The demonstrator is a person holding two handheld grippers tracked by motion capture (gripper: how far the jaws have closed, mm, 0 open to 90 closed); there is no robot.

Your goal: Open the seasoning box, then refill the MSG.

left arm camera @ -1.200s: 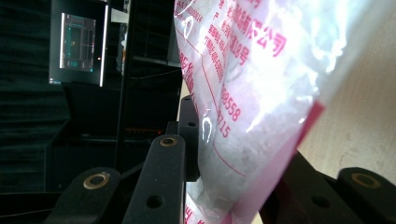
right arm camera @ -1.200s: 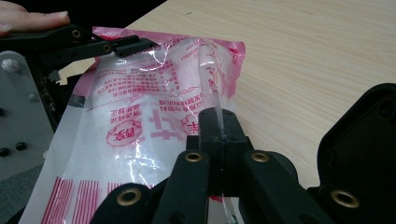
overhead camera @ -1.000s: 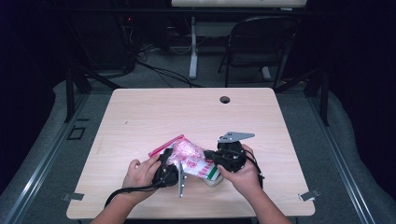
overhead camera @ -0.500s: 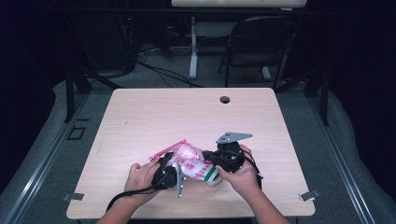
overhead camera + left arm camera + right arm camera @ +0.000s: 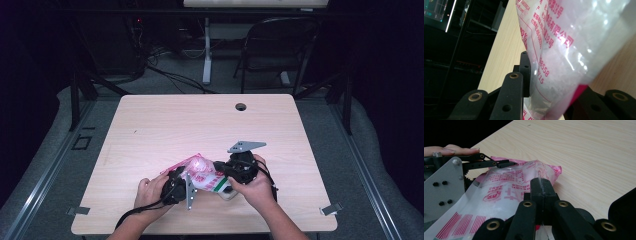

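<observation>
**Operator:** Bag (image 5: 202,172) in both grippers, low over the near edge of the bench (image 5: 165,125). It's a clear plastic pouch with pink print, something white and lumpy inside. My right gripper (image 5: 541,185) has its jaws clenched on a pinch of the film near the top. My left gripper (image 5: 541,82) has its jaws closed on the other end, the pink-edged strip running between them.

**Spotter:** So what worries you?

**Operator:** Tearing, mostly. The film looks thin, and the right pinch is small. If I pull the two hands apart unevenly, I reckon the plastic rips at that pinch, or slides out of it.

**Spotter:** And the contents?

**Operator:** If the seal opens while the pouch is tilted, I'd expect the white stuff to spill onto the bench. The left hold takes more film, so I'd judge it steadier.
</observation>
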